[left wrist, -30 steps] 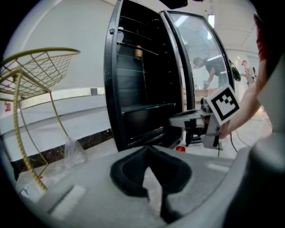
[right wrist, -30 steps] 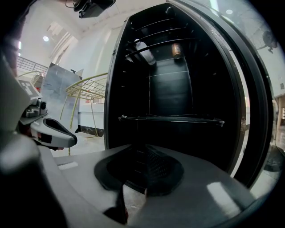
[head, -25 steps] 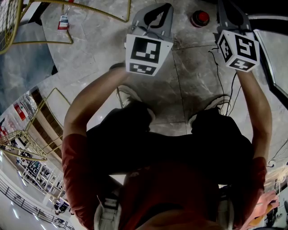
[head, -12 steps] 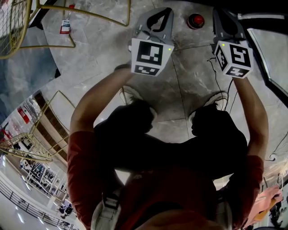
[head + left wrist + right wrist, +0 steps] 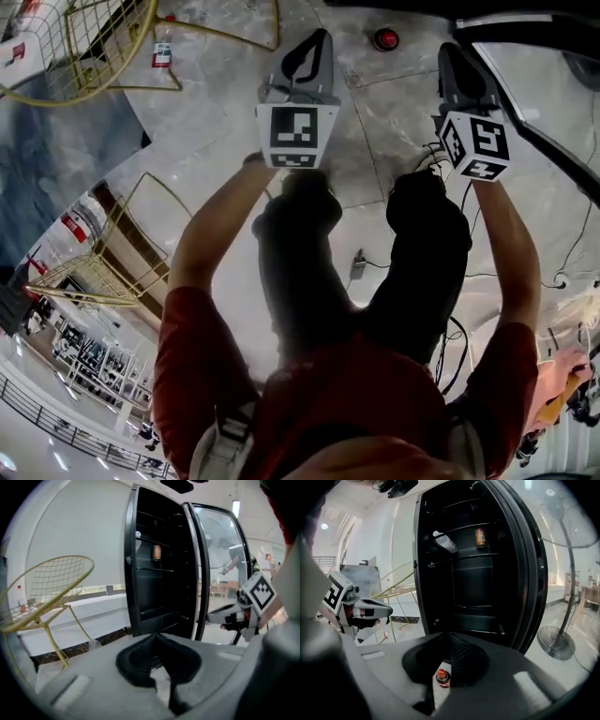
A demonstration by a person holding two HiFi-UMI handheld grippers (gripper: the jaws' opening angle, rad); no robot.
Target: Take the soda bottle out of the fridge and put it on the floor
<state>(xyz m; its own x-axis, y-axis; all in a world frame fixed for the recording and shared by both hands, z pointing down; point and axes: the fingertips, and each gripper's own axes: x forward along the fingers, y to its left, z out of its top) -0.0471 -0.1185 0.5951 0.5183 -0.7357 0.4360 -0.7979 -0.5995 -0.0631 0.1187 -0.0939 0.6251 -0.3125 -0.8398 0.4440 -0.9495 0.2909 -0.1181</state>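
Grey left gripper and grey right gripper both closed tight on nothing, red-capped dark soda bottle seen on pale marble floor beside open black fridge, its body mostly hidden

Soda bottle on floor before fridge (can on shelf), chair left

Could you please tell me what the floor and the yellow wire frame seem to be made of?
The floor looks like polished marble or similar tile: grey veining, seams, sheen. The yellow wire frame is probably painted metal: thin rods in an open grid.
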